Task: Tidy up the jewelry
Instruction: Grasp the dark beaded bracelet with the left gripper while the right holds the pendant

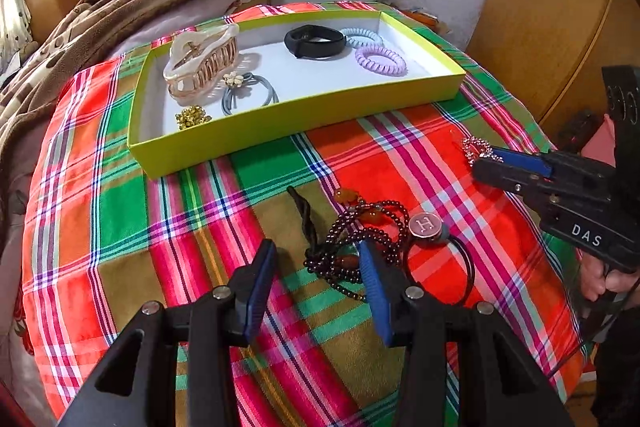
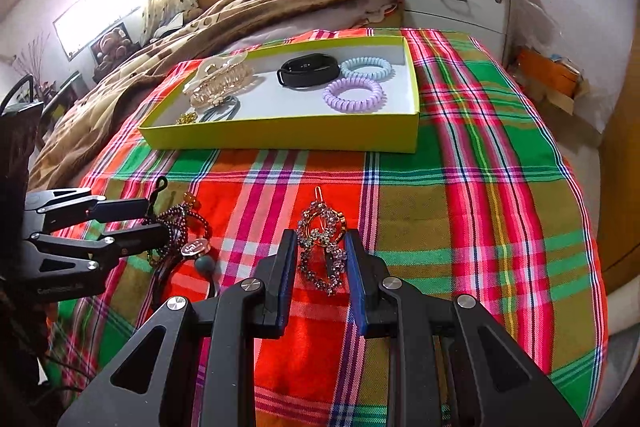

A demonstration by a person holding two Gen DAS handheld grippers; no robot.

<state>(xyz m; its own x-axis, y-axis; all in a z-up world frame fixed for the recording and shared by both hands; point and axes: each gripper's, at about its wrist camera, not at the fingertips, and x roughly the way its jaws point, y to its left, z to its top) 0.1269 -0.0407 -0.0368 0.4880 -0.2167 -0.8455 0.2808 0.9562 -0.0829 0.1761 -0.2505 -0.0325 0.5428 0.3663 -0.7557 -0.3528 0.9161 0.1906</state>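
Rhinestone hair clip [image 2: 325, 242] is bracketed by right gripper [image 2: 320, 259] fingers, contact prob. not made; left gripper [image 1: 316, 279] fingers spread over bead necklace [image 1: 360, 239]; snagging is risked.

Ahead of both grippers, at twelve o'clock, the yellow-green tray [image 2: 280, 137] raises a low wall across the plaid cloth [image 2: 500, 211]. In the right wrist view the cloth lies bare from one to four o'clock. At nine o'clock, the bead tangle [image 2: 180, 227] and left gripper [image 2: 154, 219] crowd the passage.
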